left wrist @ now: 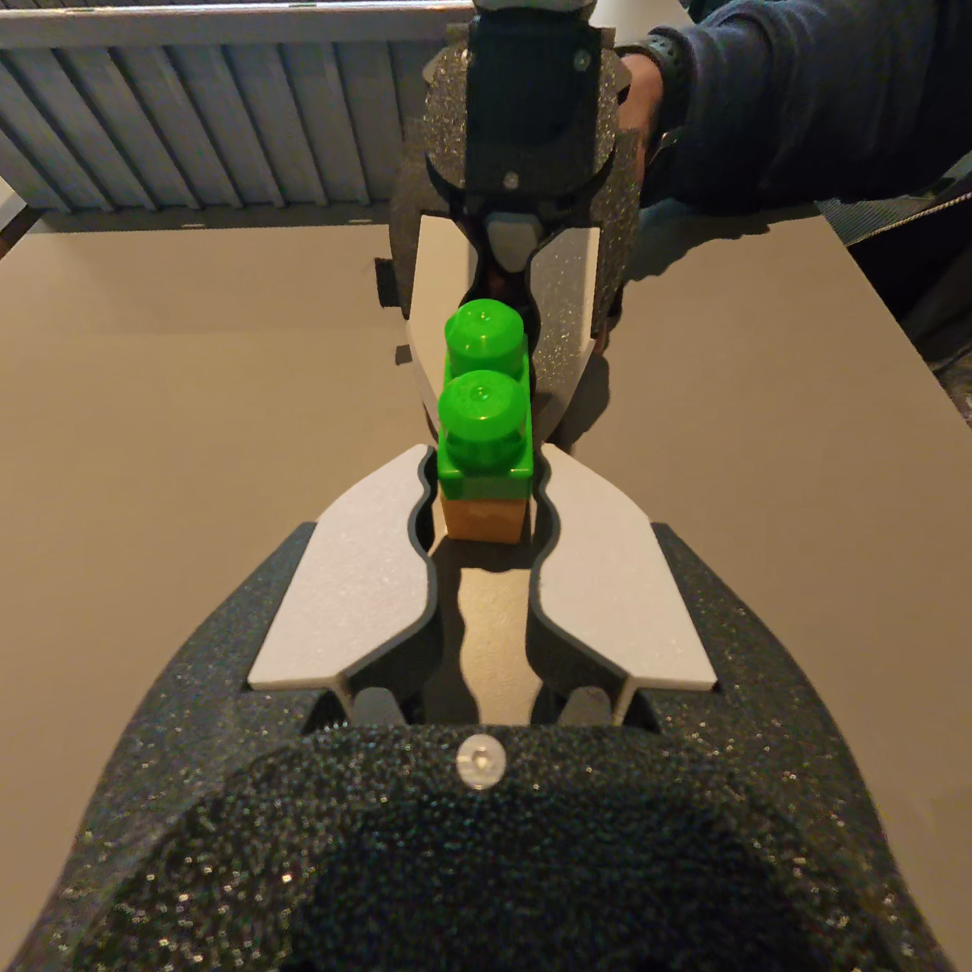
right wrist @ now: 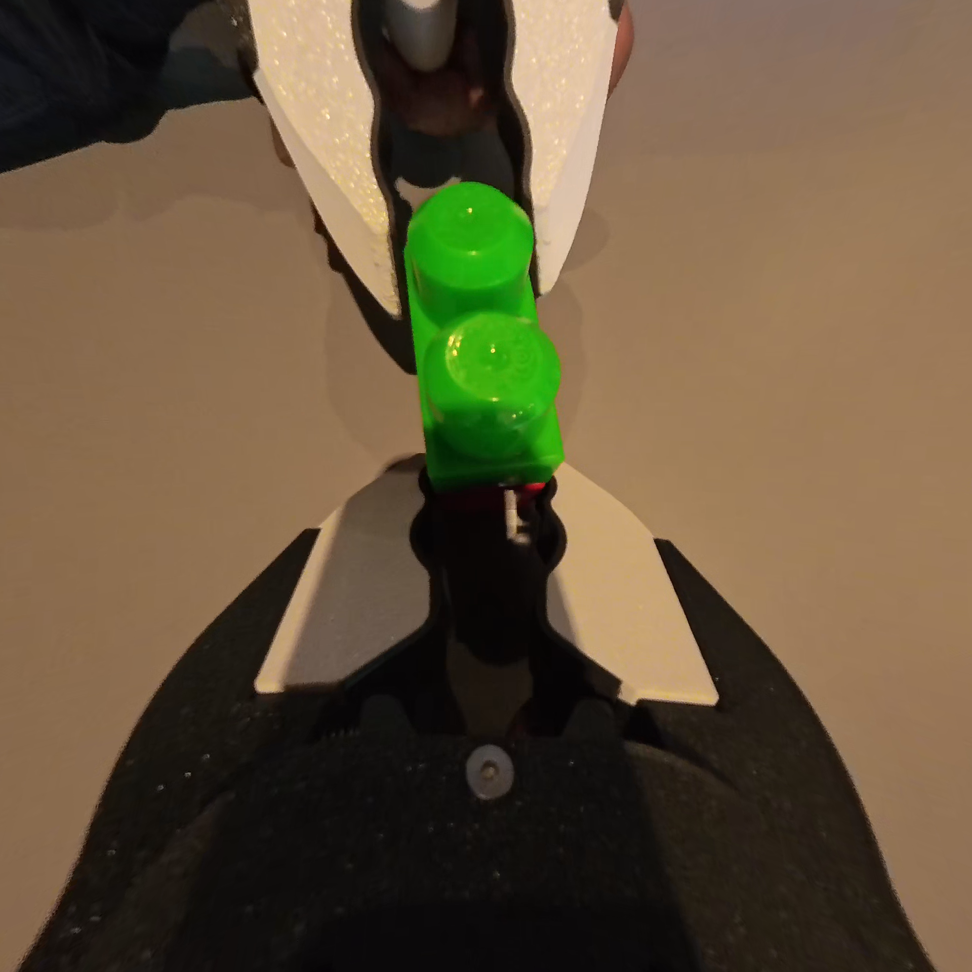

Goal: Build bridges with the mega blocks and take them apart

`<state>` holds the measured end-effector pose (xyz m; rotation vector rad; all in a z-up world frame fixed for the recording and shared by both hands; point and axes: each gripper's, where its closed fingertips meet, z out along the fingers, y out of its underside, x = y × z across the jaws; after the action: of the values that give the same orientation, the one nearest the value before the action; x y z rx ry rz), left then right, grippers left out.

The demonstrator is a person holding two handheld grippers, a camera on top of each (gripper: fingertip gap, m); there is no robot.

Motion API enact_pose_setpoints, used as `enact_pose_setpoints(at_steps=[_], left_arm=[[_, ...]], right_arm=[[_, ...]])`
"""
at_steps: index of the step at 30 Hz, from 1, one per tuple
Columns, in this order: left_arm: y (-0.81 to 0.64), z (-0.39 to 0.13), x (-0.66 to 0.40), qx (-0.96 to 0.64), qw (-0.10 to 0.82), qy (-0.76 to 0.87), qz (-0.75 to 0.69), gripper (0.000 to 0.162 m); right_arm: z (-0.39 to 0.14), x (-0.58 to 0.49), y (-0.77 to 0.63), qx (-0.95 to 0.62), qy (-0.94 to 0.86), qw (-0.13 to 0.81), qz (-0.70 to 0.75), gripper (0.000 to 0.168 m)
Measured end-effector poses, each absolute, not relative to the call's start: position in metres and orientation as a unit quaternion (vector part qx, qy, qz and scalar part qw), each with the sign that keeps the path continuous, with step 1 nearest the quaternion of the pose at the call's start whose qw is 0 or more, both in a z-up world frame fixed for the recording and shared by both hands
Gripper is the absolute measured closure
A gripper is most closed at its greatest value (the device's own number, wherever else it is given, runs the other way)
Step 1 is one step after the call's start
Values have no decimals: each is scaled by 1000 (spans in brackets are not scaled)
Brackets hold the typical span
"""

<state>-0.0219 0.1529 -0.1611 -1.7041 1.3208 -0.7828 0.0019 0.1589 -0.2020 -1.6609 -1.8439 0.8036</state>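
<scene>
The green block (right wrist: 481,336), two studs up, runs from near to far across the middle. The right gripper (right wrist: 486,486) pinches under its near end, where a sliver of red block (right wrist: 528,490) peeks out beneath. At the far end the left gripper (right wrist: 468,284) reaches in from the opposite side, its white fingers (right wrist: 342,142) flanking the far stud. The tan table (right wrist: 762,315) lies underneath.

Green block (left wrist: 484,421) on orange block (left wrist: 484,518), beige table (left wrist: 184,421).
</scene>
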Motion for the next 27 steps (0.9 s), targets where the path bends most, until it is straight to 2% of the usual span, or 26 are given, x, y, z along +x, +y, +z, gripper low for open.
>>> enact_pose_setpoints(at_steps=[4,8,15,17,20,21,22,27], left_arm=[[152,-158,-26,-663,434,533,-297,129],[142,-142,-43,-654,443,502,-353,134],[147,-182,-45,-709,374,526,-283,103],[149,-191,-42,-721,354,535,-262,100],[150,-196,-33,-717,347,554,-243,104],[151,-198,-29,-716,346,559,-236,110],[152,-201,-27,-718,342,564,-224,123],[154,-206,-24,-730,331,561,-208,126]], right_arm=[[-202,1,158,-612,-683,265,297,131],[-202,1,158,-613,-682,264,298,131],[-202,1,159,-615,-680,262,302,131],[-202,1,158,-614,-680,260,304,131],[-202,1,157,-610,-683,257,308,131],[-202,1,157,-609,-685,257,308,131],[-202,1,156,-608,-685,256,308,131],[-202,1,157,-612,-683,258,305,131]])
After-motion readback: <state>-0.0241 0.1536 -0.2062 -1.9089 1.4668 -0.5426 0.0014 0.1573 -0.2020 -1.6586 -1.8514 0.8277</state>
